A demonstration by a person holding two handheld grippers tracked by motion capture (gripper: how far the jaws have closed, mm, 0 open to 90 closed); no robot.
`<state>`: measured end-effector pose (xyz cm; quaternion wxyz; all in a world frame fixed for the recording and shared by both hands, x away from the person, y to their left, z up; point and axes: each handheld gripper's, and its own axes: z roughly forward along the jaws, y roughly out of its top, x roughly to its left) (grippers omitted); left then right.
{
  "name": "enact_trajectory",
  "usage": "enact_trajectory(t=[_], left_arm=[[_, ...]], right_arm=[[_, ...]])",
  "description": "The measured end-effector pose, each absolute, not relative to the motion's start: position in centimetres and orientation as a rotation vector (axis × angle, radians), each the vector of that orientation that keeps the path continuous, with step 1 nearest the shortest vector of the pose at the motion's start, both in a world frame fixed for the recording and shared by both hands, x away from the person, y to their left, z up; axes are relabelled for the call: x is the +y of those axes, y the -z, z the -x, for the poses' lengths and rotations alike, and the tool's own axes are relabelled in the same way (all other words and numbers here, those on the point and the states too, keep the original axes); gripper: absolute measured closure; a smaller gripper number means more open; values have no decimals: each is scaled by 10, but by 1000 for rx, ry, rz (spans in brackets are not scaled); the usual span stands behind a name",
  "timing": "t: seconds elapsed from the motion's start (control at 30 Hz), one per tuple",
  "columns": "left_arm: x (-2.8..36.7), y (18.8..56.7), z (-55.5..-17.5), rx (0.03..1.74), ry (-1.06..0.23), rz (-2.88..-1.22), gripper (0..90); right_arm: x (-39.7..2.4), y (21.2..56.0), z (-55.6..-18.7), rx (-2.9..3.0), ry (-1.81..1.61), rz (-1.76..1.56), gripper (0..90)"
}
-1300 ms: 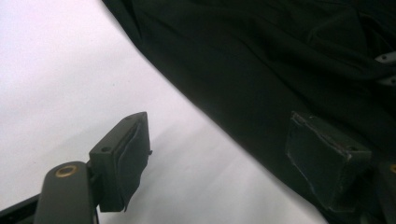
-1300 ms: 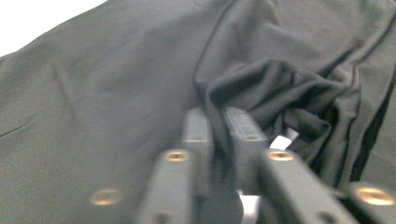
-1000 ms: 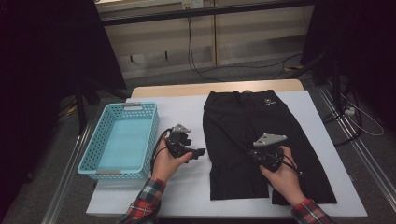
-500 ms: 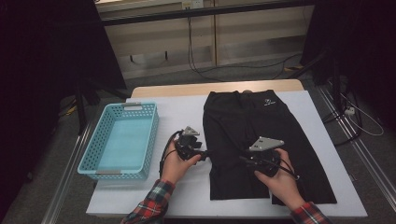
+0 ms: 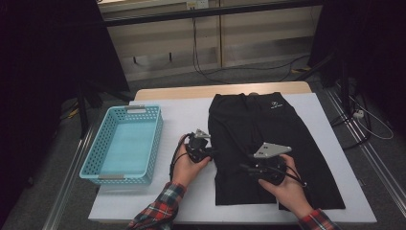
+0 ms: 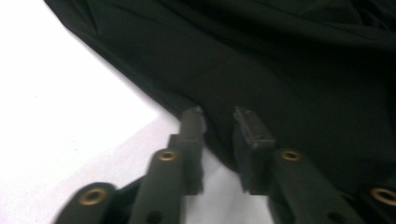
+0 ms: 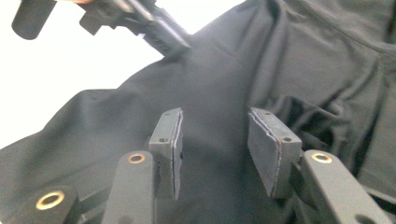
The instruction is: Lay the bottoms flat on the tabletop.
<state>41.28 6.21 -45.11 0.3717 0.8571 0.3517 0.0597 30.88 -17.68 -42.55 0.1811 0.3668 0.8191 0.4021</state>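
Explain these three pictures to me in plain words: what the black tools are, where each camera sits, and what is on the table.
A person holds a two-jaw tool in each hand. The high view looks down on the white table. On it lie a turquoise basket and a flat black garment.

The other two pictures come from cameras riding on the tools. The left hand-held gripper has just been closing at the garment's edge, with a gap between its jaws. The right hand-held gripper has just been opening above the cloth. Neither holds anything.

White-topped table (image 5: 158, 201) standing on grey floor (image 5: 57, 191); pale panelled wall (image 5: 158, 43) running behind; cables (image 5: 210, 72) trailing across floor; dark curtains (image 5: 43, 57) hanging at both sides.
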Motion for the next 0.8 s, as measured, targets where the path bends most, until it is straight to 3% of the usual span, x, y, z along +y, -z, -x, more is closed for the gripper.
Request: enact_trajectory(t=[0.17,0.4,0.8], left_arm=[[60,451,-415,913,-86,-2165,896],[63,443,-419,910,-82,-2136,900],[73,442,-423,960,-55,-2111,900]], right_arm=[[-155,430,-303,2421,-1213,-960,576],[-136,441,-294,2542,-1303,-900,595],[-99,455,-274,2694,-1230,-598,536]])
